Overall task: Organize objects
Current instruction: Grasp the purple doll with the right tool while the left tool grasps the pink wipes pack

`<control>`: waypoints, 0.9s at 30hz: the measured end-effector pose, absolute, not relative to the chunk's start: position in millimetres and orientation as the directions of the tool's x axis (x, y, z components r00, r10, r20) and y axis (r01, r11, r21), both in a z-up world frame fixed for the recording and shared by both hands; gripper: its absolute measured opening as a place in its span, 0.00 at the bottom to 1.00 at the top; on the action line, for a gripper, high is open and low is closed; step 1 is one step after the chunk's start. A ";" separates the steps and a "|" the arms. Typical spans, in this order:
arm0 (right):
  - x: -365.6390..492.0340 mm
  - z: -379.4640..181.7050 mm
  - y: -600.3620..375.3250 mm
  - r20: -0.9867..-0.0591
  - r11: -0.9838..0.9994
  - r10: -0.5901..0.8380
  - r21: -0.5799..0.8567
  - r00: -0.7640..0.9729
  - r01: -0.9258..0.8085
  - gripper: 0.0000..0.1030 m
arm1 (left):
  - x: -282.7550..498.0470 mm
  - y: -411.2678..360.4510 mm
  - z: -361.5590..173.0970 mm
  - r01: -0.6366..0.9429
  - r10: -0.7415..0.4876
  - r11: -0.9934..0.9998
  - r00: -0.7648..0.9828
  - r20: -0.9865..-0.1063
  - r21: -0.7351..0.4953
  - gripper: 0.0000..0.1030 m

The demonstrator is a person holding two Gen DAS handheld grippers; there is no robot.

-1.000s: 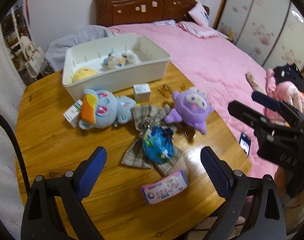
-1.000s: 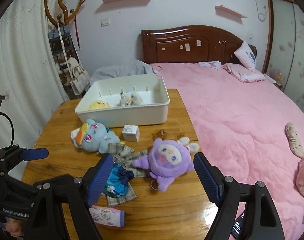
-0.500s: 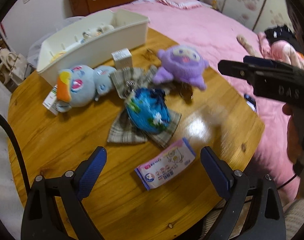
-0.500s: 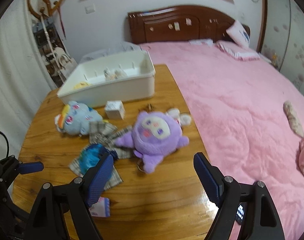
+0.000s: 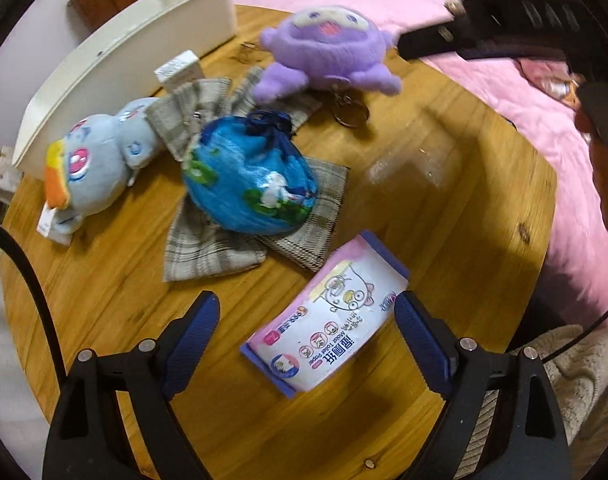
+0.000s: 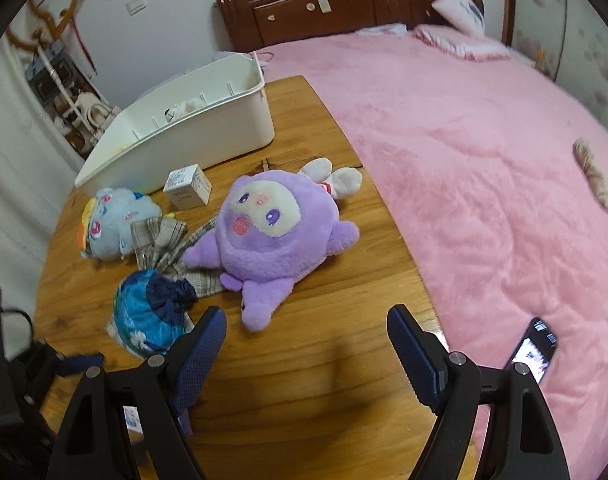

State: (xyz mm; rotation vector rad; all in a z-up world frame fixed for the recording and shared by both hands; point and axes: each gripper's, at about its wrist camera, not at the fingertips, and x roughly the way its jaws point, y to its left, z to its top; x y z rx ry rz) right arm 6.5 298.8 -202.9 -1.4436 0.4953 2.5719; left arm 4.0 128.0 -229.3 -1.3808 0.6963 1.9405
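My left gripper (image 5: 306, 320) is open, its fingers either side of a pink wet-wipe pack (image 5: 326, 330) on the round wooden table (image 5: 464, 208). My right gripper (image 6: 306, 334) is open and empty just in front of a purple plush (image 6: 269, 226), which also shows in the left wrist view (image 5: 328, 50). A blue drawstring pouch (image 5: 249, 176) lies on plaid cloth (image 5: 207, 244). A light blue plush (image 5: 91, 164) lies to the left. A white bin (image 6: 191, 124) with small toys inside stands at the table's back.
A small white box (image 6: 187, 186) stands in front of the bin. A keyring (image 5: 350, 114) lies by the purple plush. A pink bed (image 6: 484, 140) borders the table's right side, with a phone (image 6: 534, 350) on it. A coat rack (image 6: 59, 60) stands at the left.
Both grippers have moved forward and down toward the table. The left now straddles the wipe pack; the right is nearer the purple plush. Nothing was grasped.
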 end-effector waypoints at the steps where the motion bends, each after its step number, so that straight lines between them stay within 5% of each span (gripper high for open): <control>1: 3.2 -204.5 301.3 -0.849 -0.928 -0.044 0.230 -0.527 -0.293 0.81 | 4.7 129.5 -231.0 -0.765 0.199 -0.642 -0.232 -0.952 0.053 0.88; 12: -47.9 -233.9 334.4 -0.799 -0.764 -0.265 0.515 -0.540 -0.388 0.81 | 8.7 139.2 -244.9 -0.782 0.196 -0.623 -0.169 -0.966 0.011 0.78; 20: -72.3 -248.4 327.3 -0.797 -0.747 -0.301 0.538 -0.523 -0.390 0.81 | 15.0 140.9 -242.5 -0.780 0.212 -0.626 -0.164 -0.963 -0.005 0.68; 27: -84.9 -252.4 316.7 -0.819 -0.782 -0.277 0.496 -0.503 -0.376 0.81 | 19.0 138.6 -238.0 -0.764 0.223 -0.645 -0.160 -0.962 -0.023 0.47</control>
